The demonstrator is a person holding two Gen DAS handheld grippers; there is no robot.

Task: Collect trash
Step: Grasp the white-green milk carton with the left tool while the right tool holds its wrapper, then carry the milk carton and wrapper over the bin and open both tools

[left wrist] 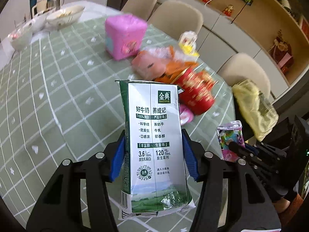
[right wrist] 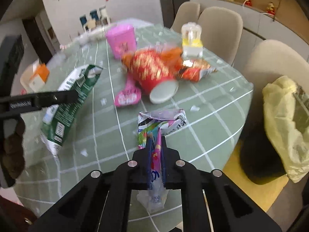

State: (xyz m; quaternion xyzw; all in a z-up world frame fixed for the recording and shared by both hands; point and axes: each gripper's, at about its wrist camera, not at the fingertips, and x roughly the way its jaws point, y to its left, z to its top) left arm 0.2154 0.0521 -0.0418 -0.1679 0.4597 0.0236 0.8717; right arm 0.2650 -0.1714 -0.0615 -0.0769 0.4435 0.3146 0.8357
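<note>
My left gripper (left wrist: 153,154) is shut on a dented green-and-white milk carton (left wrist: 152,116), blue pads pressing its two sides, held upright above the green checked table (left wrist: 58,96). In the right wrist view the same carton (right wrist: 71,96) hangs at the left. My right gripper (right wrist: 156,145) is shut on a flattened colourful drink carton (right wrist: 160,123), lifted off the table. That small carton (left wrist: 230,137) also shows at the right of the left wrist view. More trash lies mid-table: a tipped red paper cup (right wrist: 154,71), a pink wrapper (right wrist: 127,96) and a shiny snack bag (right wrist: 197,71).
A pink box (right wrist: 121,38) and a clear bottle with a yellow label (right wrist: 191,38) stand behind the trash. A yellow plastic bag (right wrist: 283,119) hangs open beside the table's right edge. Beige chairs (right wrist: 222,29) line the far side. Bowls (left wrist: 65,16) sit far left.
</note>
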